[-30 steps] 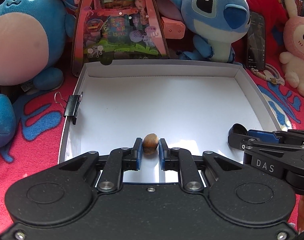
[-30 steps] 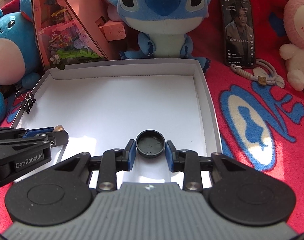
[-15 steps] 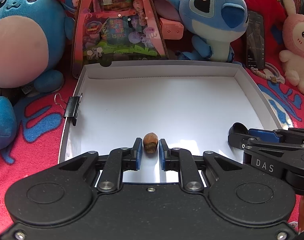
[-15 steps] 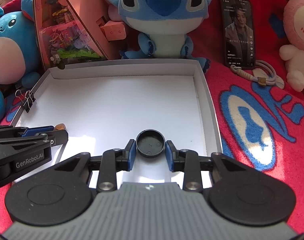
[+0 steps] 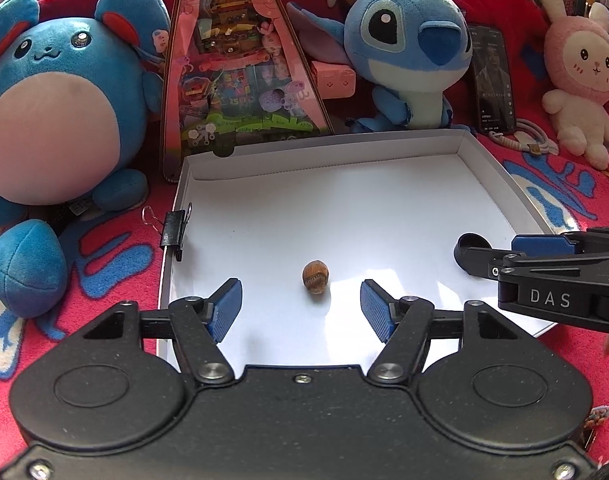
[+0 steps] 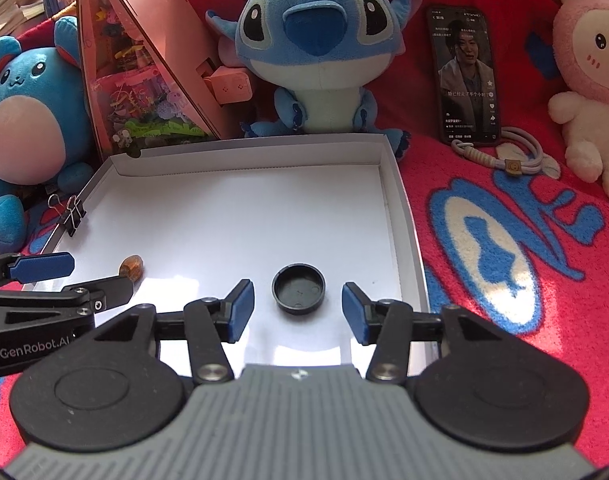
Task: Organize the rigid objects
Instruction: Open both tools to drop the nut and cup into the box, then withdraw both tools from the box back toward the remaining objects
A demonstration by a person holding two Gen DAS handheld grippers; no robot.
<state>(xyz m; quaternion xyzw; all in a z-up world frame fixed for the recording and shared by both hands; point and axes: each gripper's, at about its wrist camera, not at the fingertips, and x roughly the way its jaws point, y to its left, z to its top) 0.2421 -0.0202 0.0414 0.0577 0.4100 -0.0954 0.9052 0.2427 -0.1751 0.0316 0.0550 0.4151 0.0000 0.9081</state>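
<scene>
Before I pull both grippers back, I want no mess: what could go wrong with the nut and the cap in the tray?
1. The hazelnut is rounded and lies loose on the smooth floor of the white tray; the left gripper, jaws just opened, could nudge it rolling.
2. The black cap sits between the open pads of the right gripper; a sideways pull could drag it.
3. The two grippers are close together and might clip each other.

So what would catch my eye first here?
Probably the big blue plush with huge eyes sitting behind the shallow white cardboard tray on the red blanket. Inside the tray lie a small brown nut and a round black cap, each between open blue-padded tongs, left tongs and right tongs.
</scene>
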